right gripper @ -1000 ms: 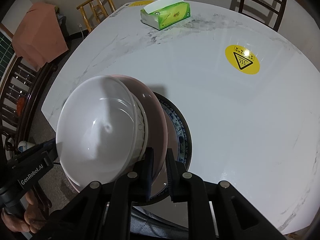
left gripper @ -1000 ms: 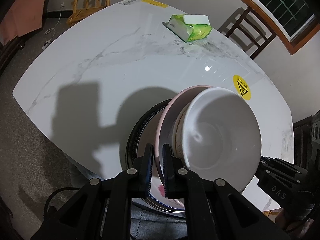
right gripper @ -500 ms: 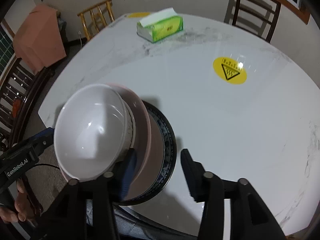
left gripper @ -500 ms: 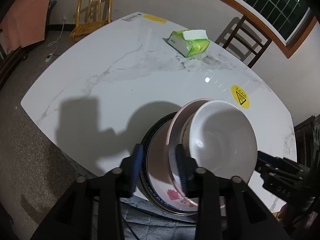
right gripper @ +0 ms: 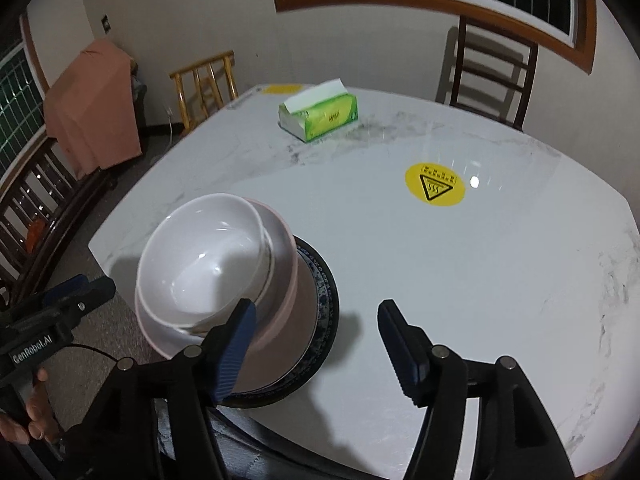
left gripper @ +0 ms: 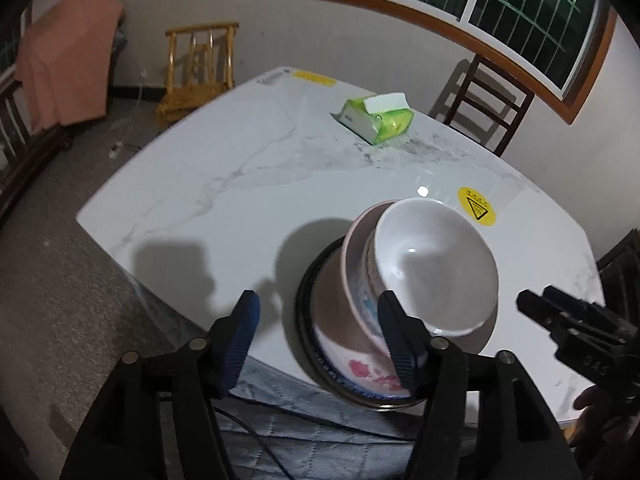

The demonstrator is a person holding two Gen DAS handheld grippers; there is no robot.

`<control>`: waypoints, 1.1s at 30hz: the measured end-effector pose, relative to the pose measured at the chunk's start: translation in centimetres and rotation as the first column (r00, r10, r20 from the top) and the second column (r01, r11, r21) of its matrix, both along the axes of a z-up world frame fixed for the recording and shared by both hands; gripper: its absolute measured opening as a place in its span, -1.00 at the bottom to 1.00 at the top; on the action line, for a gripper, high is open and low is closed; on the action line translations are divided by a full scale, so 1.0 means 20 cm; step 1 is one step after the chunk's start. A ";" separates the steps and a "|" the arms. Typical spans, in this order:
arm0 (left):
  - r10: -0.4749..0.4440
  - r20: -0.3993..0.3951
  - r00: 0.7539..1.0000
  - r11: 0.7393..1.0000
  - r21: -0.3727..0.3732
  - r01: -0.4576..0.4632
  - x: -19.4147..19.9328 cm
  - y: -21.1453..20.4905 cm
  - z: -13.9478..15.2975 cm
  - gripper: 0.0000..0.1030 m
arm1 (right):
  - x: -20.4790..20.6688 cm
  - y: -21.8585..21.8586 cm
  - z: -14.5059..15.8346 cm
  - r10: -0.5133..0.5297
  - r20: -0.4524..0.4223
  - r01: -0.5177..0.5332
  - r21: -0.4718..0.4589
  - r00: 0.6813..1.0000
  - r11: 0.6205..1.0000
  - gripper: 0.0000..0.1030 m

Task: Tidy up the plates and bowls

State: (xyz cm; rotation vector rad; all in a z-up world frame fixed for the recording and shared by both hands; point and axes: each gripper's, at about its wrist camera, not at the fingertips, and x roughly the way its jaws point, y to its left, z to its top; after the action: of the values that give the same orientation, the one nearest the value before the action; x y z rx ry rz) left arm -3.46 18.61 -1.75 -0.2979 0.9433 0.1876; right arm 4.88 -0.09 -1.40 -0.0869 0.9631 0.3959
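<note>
One stack of dishes sits at the near edge of the white marble table: at the bottom one dark-rimmed plate with a blue pattern and pink flowers painted on it, on that one pink plate, and on top two nested bowls, a white bowl resting inside a second bowl of which only a strip of patterned outer wall shows. That makes two plates and two bowls, all in the single pile, with the bowls sitting off-centre toward the left side of the plates as the right wrist view shows them. Two grippers are in view. The left gripper has its jaws standing well apart, having just been opening; nothing is pinched between its pads, though its right finger crosses in front of the stack's near rim. The right gripper likewise has its jaws spread wide after just opening, with bare table top between them and its left finger lying in front of the pink plate without gripping it. Each gripper also appears at the edge of the other's view, held by a person's hand. Far across the table lies one green tissue box with a white sheet sticking out, and nearer, to the right, one round yellow warning sticker. Two chairs stand beyond the table, a light wooden chair at far left and a dark chair at far right
</note>
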 end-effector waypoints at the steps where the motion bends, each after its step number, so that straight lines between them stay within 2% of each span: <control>1: 0.002 0.010 1.000 1.000 0.026 -0.002 -0.02 -0.02 0.00 0.21 | -0.03 0.00 0.00 0.002 0.021 -0.002 0.007 1.000 1.000 0.27; 4: 0.002 0.048 0.999 0.997 0.080 -0.006 -0.08 -0.07 0.00 0.33 | -0.08 0.00 0.01 0.008 0.063 -0.009 0.017 0.998 1.000 0.29; 8: -0.004 0.072 0.997 0.994 0.111 -0.004 -0.12 -0.13 -0.01 0.42 | -0.17 0.00 -0.02 0.003 0.098 -0.005 0.027 0.995 1.000 0.40; 10: -0.006 0.078 0.997 0.992 0.129 -0.004 -0.13 -0.16 -0.02 0.55 | -0.21 0.00 -0.05 0.010 0.095 -0.013 0.035 0.995 0.999 0.45; 11: -0.008 0.081 0.997 0.991 0.133 -0.003 -0.15 -0.18 -0.02 0.58 | -0.23 0.00 -0.06 0.011 0.090 -0.013 0.030 0.996 0.999 0.56; 13: -0.010 0.088 0.996 0.989 0.146 -0.003 -0.17 -0.20 -0.02 0.65 | -0.25 0.00 -0.10 0.033 0.059 -0.034 0.019 0.998 0.999 0.60; 33: 0.000 0.047 0.999 0.974 0.227 -0.011 -0.19 -0.30 -0.10 0.68 | -0.33 0.00 -0.20 0.051 0.025 -0.051 -0.013 0.998 0.999 0.61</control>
State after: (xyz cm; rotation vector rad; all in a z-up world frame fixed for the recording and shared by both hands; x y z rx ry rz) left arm -7.30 12.53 -3.72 -0.0928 0.8653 0.2905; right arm -1.77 -0.03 -5.35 -0.1276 0.9394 0.4347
